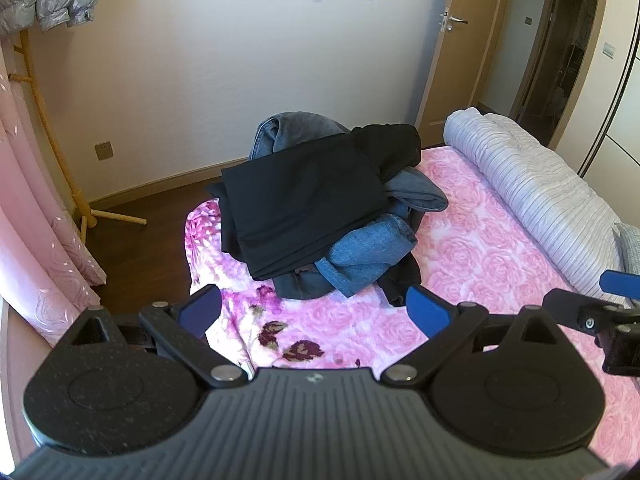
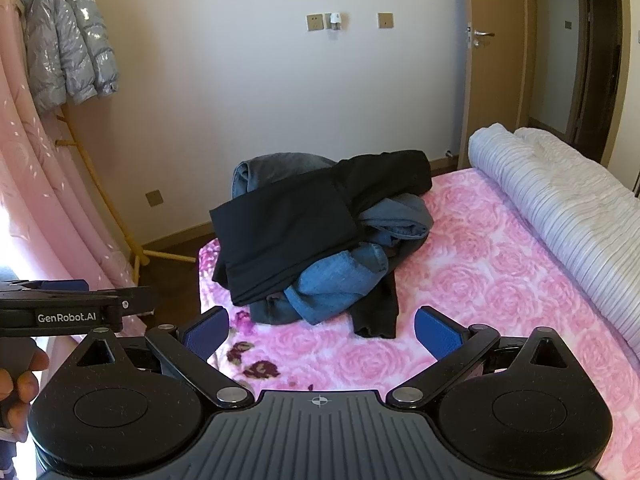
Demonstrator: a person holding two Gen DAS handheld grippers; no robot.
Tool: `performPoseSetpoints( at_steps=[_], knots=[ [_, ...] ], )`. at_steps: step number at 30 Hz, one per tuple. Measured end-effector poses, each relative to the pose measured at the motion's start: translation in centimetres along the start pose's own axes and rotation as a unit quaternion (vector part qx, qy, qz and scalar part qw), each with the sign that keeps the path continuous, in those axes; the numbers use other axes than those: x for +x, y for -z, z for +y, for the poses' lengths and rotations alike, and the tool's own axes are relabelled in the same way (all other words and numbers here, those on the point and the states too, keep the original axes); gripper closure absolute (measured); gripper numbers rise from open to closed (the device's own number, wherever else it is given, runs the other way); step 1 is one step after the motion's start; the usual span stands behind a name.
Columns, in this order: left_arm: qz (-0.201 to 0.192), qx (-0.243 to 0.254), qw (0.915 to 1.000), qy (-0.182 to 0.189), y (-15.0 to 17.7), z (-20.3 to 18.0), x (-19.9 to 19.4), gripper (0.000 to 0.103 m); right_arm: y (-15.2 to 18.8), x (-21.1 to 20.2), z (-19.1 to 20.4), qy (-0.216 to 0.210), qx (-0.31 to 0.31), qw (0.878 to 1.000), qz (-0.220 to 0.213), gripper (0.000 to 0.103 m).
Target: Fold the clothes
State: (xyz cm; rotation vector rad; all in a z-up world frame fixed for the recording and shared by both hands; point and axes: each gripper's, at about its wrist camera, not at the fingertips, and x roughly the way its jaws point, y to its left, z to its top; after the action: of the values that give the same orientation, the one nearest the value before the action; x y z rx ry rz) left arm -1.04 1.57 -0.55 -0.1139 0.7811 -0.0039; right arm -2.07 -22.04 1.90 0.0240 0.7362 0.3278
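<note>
Left wrist view: left gripper, blue pads spread wide apart, nothing between them, poised above the near part of a bed covered in a pink rose-print sheet. Right gripper likewise spread wide and empty; in the right wrist view a hand holds the other tool at the left edge. Task item: pile of clothes, heaped on the far corner of the bed, well apart from both grippers. Contents, as far as can be told: one black garment lying flat and smooth across the top; blue denim jeans bunched beneath it at the near right side; grey-blue denim humped at the back; a further black piece trailing toward the viewer. Handling, by judgement: all soft and limp; the denim likely heavier, thick at the seams, and tangled with its neighbours; the black top piece likely lighter and free to lift first. Suggested hold: two corners of its near edge, one gripper each, so it hangs open. Other fixtures: rolled striped quilt along the right side; silver puffer jacket on a wooden coat stand; pink curtain; door.
</note>
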Motion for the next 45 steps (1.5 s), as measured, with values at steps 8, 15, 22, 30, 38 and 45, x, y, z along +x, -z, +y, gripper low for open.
performPoseSetpoints(
  at_steps=[8,15,22,30,38,45],
  knots=[
    [-0.006,0.01,0.9999,-0.001,0.1,-0.3,0.2,0.005,-0.2,0.3,-0.3,-0.011,0.01,1.0,-0.002,0.001],
    [-0.028,0.028,0.9992,0.003,-0.2,-0.6,0.0,0.006,-0.1,0.0,-1.4,-0.016,0.029,0.999,-0.016,0.001],
    [-0.034,0.057,0.9978,-0.001,-0.8,-1.4,0.1,0.006,-0.5,-0.4,-2.2,-0.007,0.033,0.999,-0.026,0.001],
    [-0.052,0.063,0.9966,0.002,-0.9,-1.8,0.0,0.006,-0.2,-0.6,-2.6,-0.008,0.025,0.999,-0.026,0.001],
    [-0.057,0.106,0.9927,0.007,-1.0,-2.9,0.0,0.006,0.2,-1.1,-3.2,-0.005,0.026,0.999,-0.032,0.001],
    [-0.039,0.118,0.9922,0.009,-1.1,-3.6,0.0,0.006,0.0,-1.6,-3.4,-0.009,0.015,0.999,-0.049,0.001]
  ],
)
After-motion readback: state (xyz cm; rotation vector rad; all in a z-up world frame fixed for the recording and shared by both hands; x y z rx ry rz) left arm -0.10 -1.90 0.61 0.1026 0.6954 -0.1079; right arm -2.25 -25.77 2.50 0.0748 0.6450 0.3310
